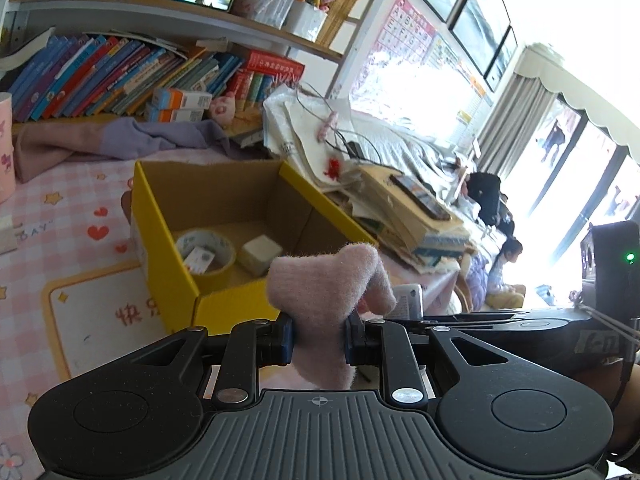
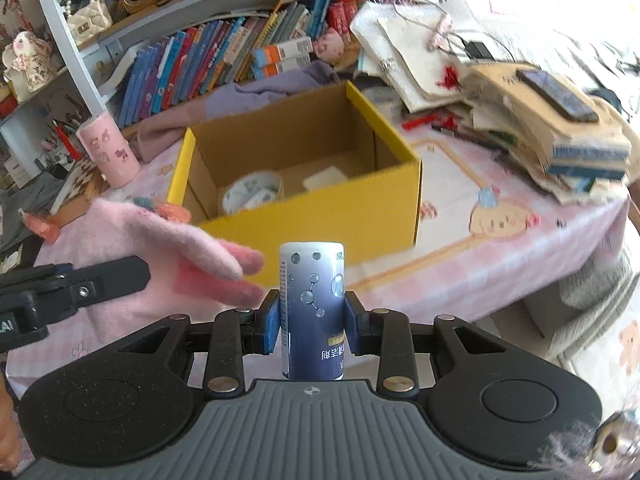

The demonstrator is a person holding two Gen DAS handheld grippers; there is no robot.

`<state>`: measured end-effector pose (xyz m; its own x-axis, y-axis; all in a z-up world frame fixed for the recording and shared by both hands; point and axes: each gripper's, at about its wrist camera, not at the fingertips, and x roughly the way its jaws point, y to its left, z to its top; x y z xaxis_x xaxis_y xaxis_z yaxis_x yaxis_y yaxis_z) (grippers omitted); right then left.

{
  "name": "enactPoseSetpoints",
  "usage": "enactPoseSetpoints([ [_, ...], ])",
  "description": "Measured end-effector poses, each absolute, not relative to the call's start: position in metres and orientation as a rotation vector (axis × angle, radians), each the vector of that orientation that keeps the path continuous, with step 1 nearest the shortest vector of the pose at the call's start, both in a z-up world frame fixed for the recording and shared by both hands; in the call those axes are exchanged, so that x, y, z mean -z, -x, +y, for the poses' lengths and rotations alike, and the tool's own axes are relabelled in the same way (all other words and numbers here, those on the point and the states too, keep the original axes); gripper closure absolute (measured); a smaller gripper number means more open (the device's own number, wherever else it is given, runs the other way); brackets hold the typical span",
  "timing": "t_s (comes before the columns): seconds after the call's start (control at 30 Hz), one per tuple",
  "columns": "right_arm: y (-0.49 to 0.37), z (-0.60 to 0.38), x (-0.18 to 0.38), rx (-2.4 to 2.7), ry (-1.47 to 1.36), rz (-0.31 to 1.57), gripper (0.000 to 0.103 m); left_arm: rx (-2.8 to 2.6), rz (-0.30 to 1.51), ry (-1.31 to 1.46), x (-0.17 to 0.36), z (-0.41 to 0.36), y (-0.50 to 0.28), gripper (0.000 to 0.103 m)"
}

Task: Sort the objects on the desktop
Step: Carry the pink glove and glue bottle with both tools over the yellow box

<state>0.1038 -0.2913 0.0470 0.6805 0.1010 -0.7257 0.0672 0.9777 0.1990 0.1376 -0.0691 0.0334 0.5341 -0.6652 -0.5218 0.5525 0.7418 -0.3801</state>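
My left gripper (image 1: 319,340) is shut on a fuzzy pink glove (image 1: 328,288) and holds it in front of the near corner of the open yellow cardboard box (image 1: 160,216). The box holds a tape roll (image 1: 205,252) and a small white block (image 1: 262,255). My right gripper (image 2: 311,322) is shut on a blue-and-white cylindrical can (image 2: 313,308), held upright in front of the box (image 2: 332,220). In the right wrist view the glove (image 2: 168,248) hangs from the left gripper's finger (image 2: 104,276) at the left of the can.
The pink checked tablecloth (image 2: 460,248) covers the desk. A pile of books and papers with a phone (image 2: 556,96) on top lies to the right of the box. A pink cup (image 2: 108,152), purple cloth (image 1: 120,140) and bookshelves (image 1: 120,76) stand behind.
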Motion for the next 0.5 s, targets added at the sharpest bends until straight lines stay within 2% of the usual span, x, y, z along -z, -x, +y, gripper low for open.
enactPoseSetpoints([
  [0.5, -0.183, -0.337, -0.094, -0.174, -0.12, 0.656, 0.074, 0.514, 0.552, 0.143, -0.058, -0.099, -0.175, 0.081],
])
